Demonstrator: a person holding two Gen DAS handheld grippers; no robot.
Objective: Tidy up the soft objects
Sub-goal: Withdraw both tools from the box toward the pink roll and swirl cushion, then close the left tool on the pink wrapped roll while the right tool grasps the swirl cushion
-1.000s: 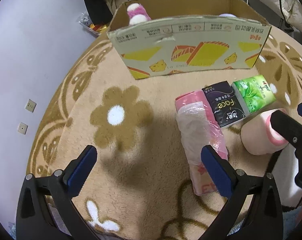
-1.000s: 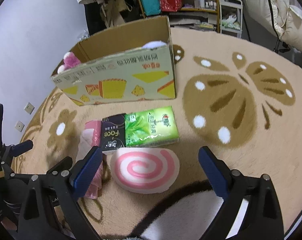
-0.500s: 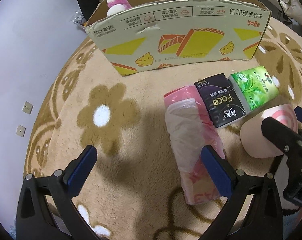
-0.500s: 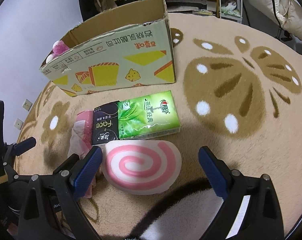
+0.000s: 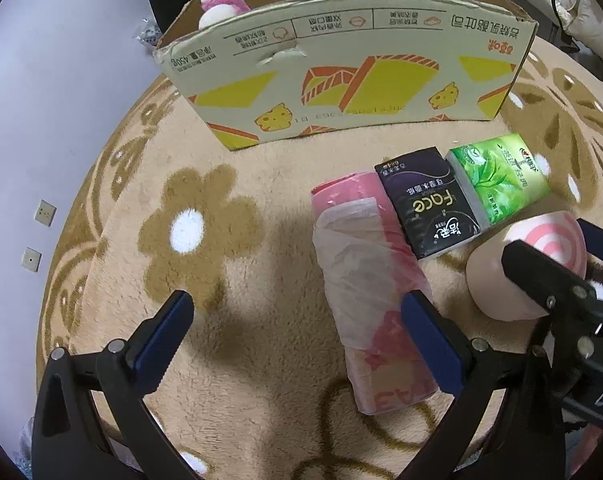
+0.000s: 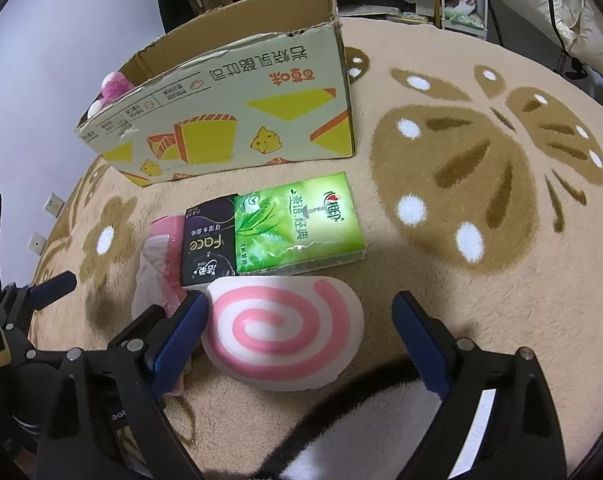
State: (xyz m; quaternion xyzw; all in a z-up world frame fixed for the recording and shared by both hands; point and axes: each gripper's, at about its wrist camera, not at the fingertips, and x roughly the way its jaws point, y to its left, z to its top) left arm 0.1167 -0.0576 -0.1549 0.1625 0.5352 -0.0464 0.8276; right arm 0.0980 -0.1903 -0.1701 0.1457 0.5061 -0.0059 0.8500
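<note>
Soft packs are seen lying in a row on the beige flowered rug in the left wrist view: a pink tissue roll pack with loose clear wrap over it, a black Face tissue pack touching its side, and a green tissue pack touching the black one. A round swirl cushion, pink and white on its face, is seen just beside the black and green packs. Behind them an open cardboard box printed with yellow cake and cheese shapes is stood, with a pink and white plush toy showing over its rim. The left gripper is held wide open above the rug with nothing gripped; its right blue pad is seen over the edge of the pink pack, and contact cannot be told. In the right wrist view the swirl cushion is placed between the blue pads of the right gripper, whose jaws are closing; the left pad is seen just against the cushion's side, while the right pad is kept apart from it. The green tissue pack and the black pack are seen just beyond the cushion, near the box.
</note>
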